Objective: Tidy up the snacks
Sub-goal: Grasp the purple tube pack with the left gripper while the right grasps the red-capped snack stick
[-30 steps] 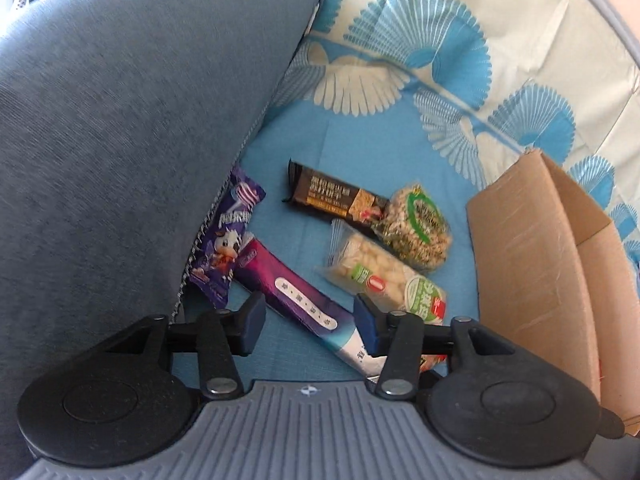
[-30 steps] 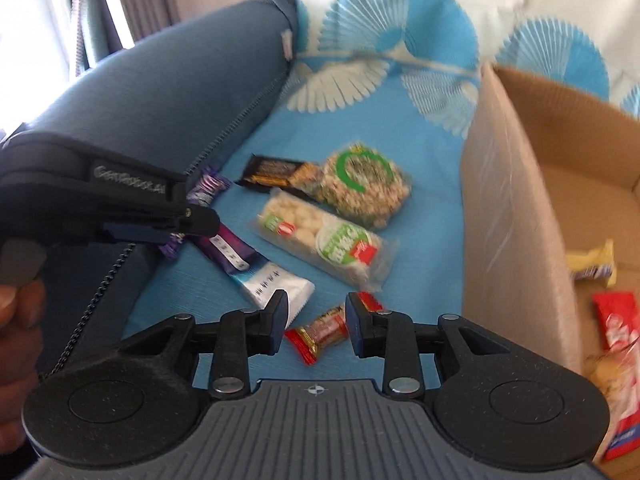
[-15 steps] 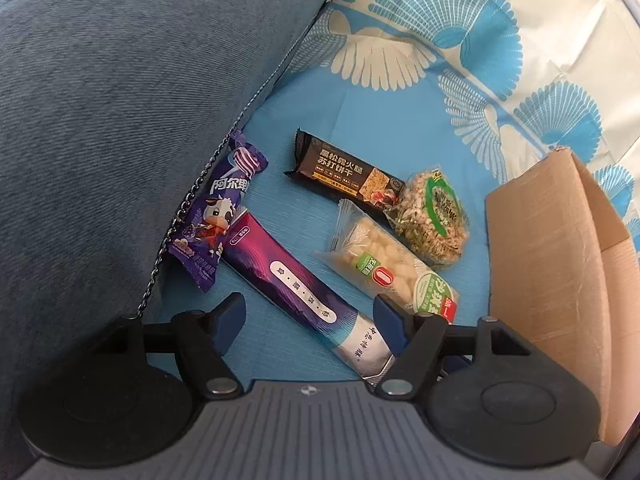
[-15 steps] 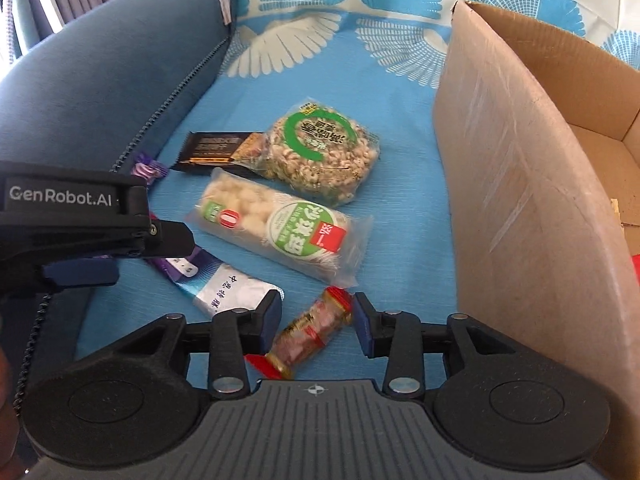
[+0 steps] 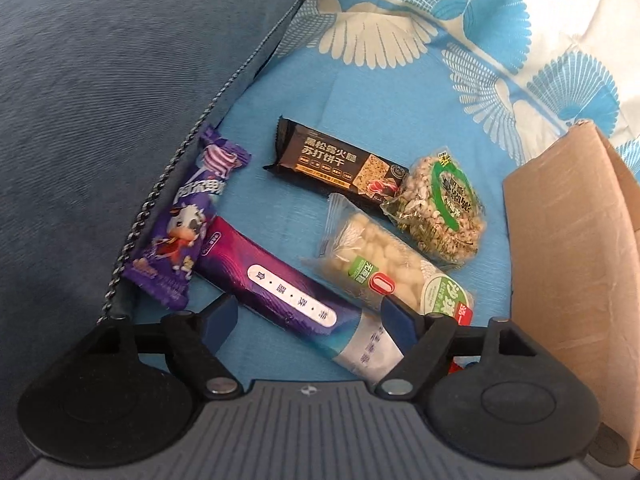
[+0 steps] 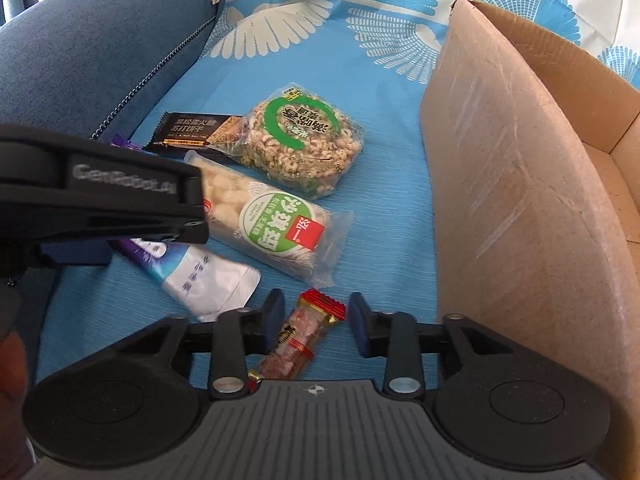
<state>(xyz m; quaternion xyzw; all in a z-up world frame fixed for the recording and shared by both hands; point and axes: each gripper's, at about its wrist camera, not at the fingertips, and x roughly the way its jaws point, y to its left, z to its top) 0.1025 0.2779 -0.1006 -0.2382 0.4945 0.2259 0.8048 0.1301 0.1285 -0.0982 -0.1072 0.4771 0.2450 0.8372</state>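
Blue patterned sofa cover (image 6: pixel 360 80). Small red-ended clear snack packet (image 6: pixel 298 344) lies between closing right gripper (image 6: pixel 316 320) jaws, untouched. Left gripper (image 5: pixel 308 320) opening, straddling long purple-white wrapper (image 5: pixel 288 300).

A home: blue sofa cushion (image 5: pixel 100 120), patterned throw (image 5: pixel 420 92).

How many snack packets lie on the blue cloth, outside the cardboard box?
6: purple cow packet by the cushion, long purple bar, black cracker bar, round puffed-rice cake, clear nougat pack, small red candy nearest. Others may be hidden inside the box.
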